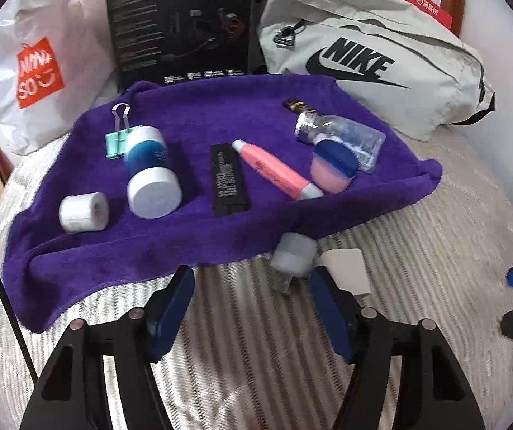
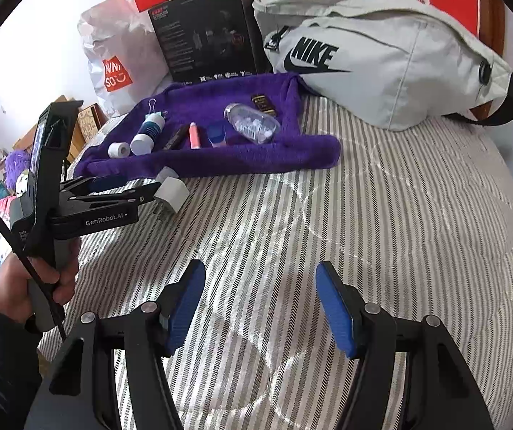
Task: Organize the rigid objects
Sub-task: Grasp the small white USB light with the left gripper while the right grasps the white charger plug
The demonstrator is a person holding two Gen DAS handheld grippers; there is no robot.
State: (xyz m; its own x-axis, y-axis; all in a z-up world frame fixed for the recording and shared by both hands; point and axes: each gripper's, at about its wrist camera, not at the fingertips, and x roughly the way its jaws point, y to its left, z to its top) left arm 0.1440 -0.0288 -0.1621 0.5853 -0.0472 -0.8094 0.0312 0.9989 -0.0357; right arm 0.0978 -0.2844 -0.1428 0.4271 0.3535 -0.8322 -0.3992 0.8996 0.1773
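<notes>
A purple towel [image 1: 191, 222] lies on the striped bed and carries several small objects: a white tape roll [image 1: 83, 212], a blue-and-white bottle [image 1: 150, 175], a green binder clip [image 1: 118, 139], a black bar [image 1: 228, 179], a pink tube [image 1: 274, 168], a pink jar with blue lid [image 1: 333, 166] and a clear bottle [image 1: 338, 132]. My left gripper [image 1: 249, 279] is open; a white charger plug [image 1: 294, 254] sits just ahead of its right finger, off the towel's front edge. In the right wrist view the plug [image 2: 172, 193] is at the left gripper's tip. My right gripper [image 2: 260, 286] is open and empty over the bedspread.
A grey Nike bag [image 1: 374, 61] lies behind the towel at the right. A black box [image 1: 181, 25] and a white Miniso bag [image 1: 37, 71] stand behind it. A white card [image 1: 346, 270] lies beside the plug. Striped bedspread [image 2: 381, 233] extends to the right.
</notes>
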